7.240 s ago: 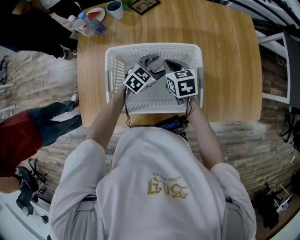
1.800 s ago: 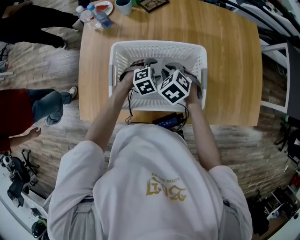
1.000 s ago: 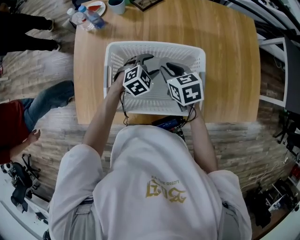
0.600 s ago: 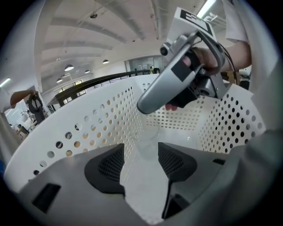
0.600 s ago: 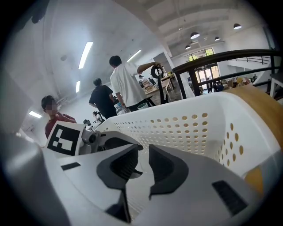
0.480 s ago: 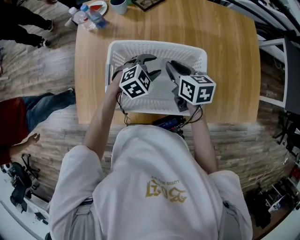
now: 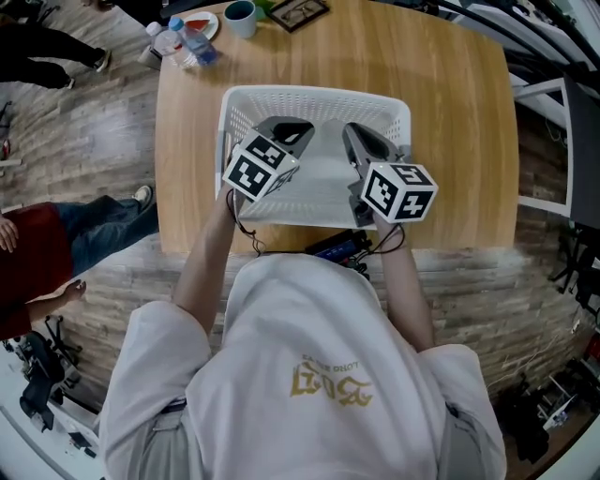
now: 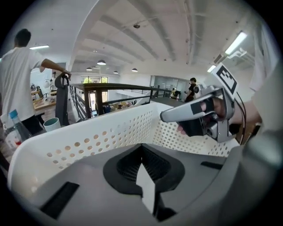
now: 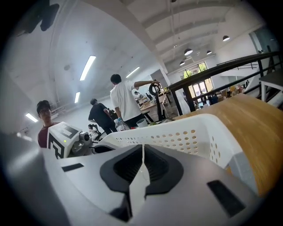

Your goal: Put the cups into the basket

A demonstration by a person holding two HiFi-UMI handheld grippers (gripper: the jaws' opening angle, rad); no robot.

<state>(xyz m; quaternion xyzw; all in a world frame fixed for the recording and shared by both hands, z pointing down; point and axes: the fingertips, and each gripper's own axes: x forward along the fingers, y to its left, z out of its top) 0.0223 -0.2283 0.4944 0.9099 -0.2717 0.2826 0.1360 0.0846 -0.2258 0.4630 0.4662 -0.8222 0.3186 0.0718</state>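
The white perforated basket point(image 7: 234, 108) stands on the wooden table point(image 7: 459, 112). No cup shows inside it. A teal cup point(image 7: 239, 17) sits at the table's far left corner, and it also appears in the left gripper view point(image 8: 51, 124). My left gripper point(image 7: 298, 129) hovers over the basket's left half. My right gripper point(image 7: 358, 136) hovers over the right half. Both have just been closing, and each now has its jaws together with nothing seen between them point(image 8: 142, 148) point(image 9: 142, 149). The right gripper point(image 8: 170, 115) points across the basket's far wall point(image 8: 88, 141).
Plastic bottles point(image 7: 183, 42), a plate point(image 7: 199, 22) and a picture frame point(image 7: 295, 11) lie by the teal cup. People stand beyond the table's left side point(image 8: 17, 79). A black device point(image 7: 337, 248) hangs at the table's near edge.
Both grippers have risen out of the basket and drawn slightly toward the near wall. Their jaws, spread a second ago, are now closed. The wrists have rolled.
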